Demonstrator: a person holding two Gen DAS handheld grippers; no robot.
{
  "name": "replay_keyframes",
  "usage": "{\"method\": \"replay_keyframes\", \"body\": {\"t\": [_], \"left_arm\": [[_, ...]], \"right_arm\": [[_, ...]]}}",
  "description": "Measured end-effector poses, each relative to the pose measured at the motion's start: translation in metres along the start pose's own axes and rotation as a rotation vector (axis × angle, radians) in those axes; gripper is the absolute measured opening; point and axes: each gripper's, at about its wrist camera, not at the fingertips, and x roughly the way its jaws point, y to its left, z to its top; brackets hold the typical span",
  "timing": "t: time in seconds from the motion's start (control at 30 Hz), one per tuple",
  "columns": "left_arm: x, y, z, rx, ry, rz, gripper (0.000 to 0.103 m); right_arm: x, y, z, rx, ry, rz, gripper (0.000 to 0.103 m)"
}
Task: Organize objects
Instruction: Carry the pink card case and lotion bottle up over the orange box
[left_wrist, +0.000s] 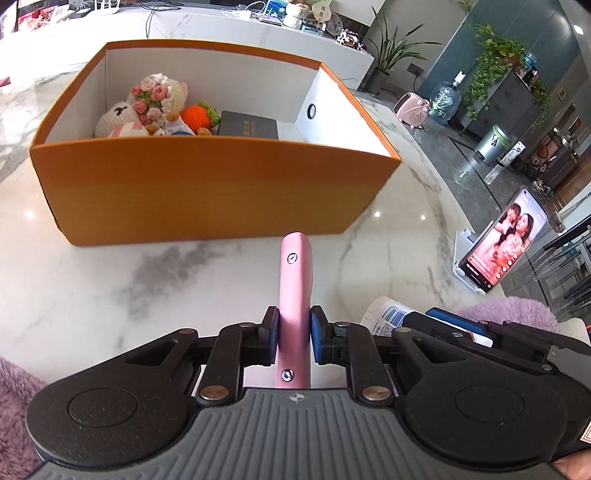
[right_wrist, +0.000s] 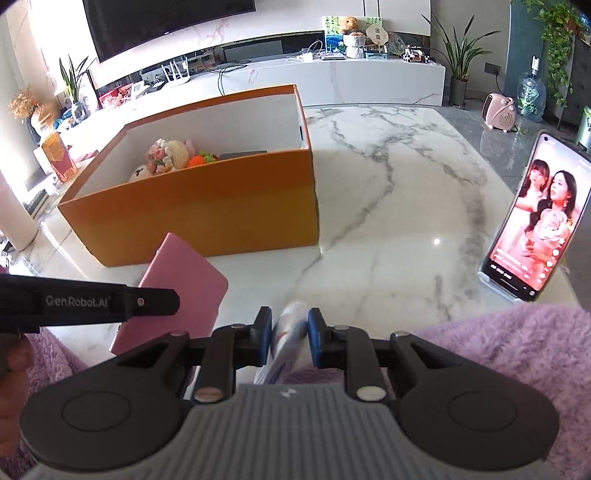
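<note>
Left claw (left_wrist: 293, 341) pinching the pink case (left_wrist: 295, 291) edge-on, above the marble counter (left_wrist: 147, 280), just short of the orange box (left_wrist: 207, 184) near wall. Right claw (right_wrist: 289, 339) clamped on a white printed tube (right_wrist: 290, 332), blurred. Box open-topped: crochet toys (left_wrist: 155, 107) at its left end w/ a dark book (left_wrist: 247, 125) beside, right end bare. Counter free right of box up to the phone (right_wrist: 532, 218) on its stand near the counter edge.

Your left gripper (left_wrist: 294, 338) is clamped on the pink case (left_wrist: 294, 295), held edge-on above the marble table (left_wrist: 110, 288). Ahead of you the orange box (left_wrist: 207, 192) holds crocheted toys (left_wrist: 155, 103) and a dark book (left_wrist: 248, 126). To your right, a phone (left_wrist: 498, 243) leans on its stand with the screen lit.
</note>
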Motion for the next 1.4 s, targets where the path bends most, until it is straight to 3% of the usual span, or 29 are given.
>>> {"method": "replay_keyframes", "body": {"t": [0.37, 0.6, 0.77, 1.1, 1.4], "left_arm": [[0.014, -0.020, -0.016, 0.034, 0.032, -0.076, 0.020], [0.014, -0.020, -0.018, 0.020, 0.034, -0.076, 0.020], [0.011, -0.019, -0.016, 0.014, 0.022, -0.077, 0.020], [-0.026, -0.016, 0.010, -0.013, -0.087, -0.122, 0.020], [-0.066, -0.011, 0.071, -0.026, -0.216, -0.150, 0.020]], "right_arm": [[0.005, -0.012, -0.021, 0.009, 0.015, 0.013, 0.023], [-0.001, -0.004, -0.031, -0.070, -0.002, -0.003, 0.025], [-0.008, -0.008, -0.028, -0.032, -0.017, 0.014, 0.022], [-0.035, -0.010, 0.011, 0.048, -0.155, 0.076, 0.017], [-0.049, -0.012, 0.072, 0.063, -0.304, 0.133, 0.017]]}}
